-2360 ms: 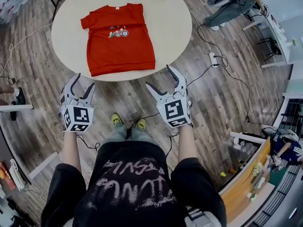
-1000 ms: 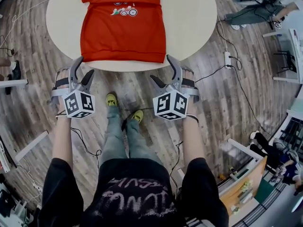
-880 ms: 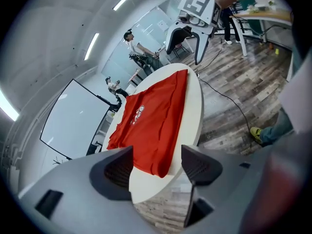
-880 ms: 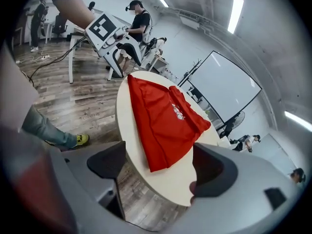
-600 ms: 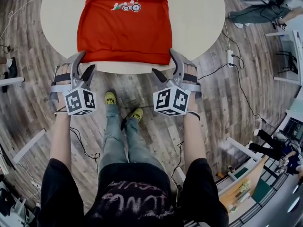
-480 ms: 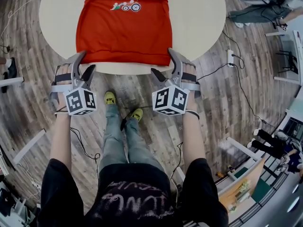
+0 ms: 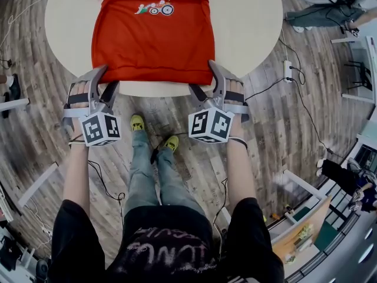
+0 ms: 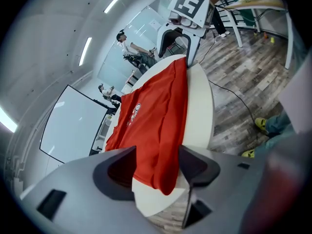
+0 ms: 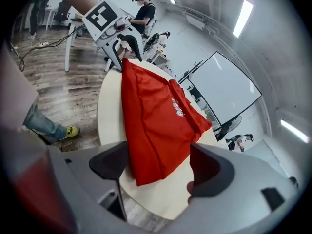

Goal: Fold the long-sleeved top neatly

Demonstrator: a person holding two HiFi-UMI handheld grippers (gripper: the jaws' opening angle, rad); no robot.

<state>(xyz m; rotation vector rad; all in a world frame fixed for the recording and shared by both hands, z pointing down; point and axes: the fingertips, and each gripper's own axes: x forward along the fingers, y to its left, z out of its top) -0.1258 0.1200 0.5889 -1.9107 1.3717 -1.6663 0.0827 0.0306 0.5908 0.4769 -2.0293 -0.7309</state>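
At the near rim of a round, pale worktop point(image 7: 247, 22), we are standing with a tool in each hand, both reaching to the hem of a red top point(image 7: 153, 40). The top is lying flat on the worktop, printed side up, with a small cartoon print point(image 7: 150, 7) showing on the chest and the hem running along the edge closest to us. Our left tool point(image 7: 107, 78) is sitting at the hem's left corner. Its jaws are standing wide apart, having just been closing a little. The corner of red cloth and the worktop's rim are lying between them, and the pads are not pressing on either. Our right tool point(image 7: 202, 76) is doing the same at the hem's right corner: its jaws are wide, have likewise just been closing slightly, and have the cloth corner between them without pinching it. Both tools are pointing away from us and tilting downward, each carrying its marker cube toward our body. Below the worktop, our yellow-green shoes point(image 7: 138, 122) are resting on a wood-plank floor point(image 7: 277, 140), and a white power strip point(image 7: 288, 71) is lying on the planks to our right.
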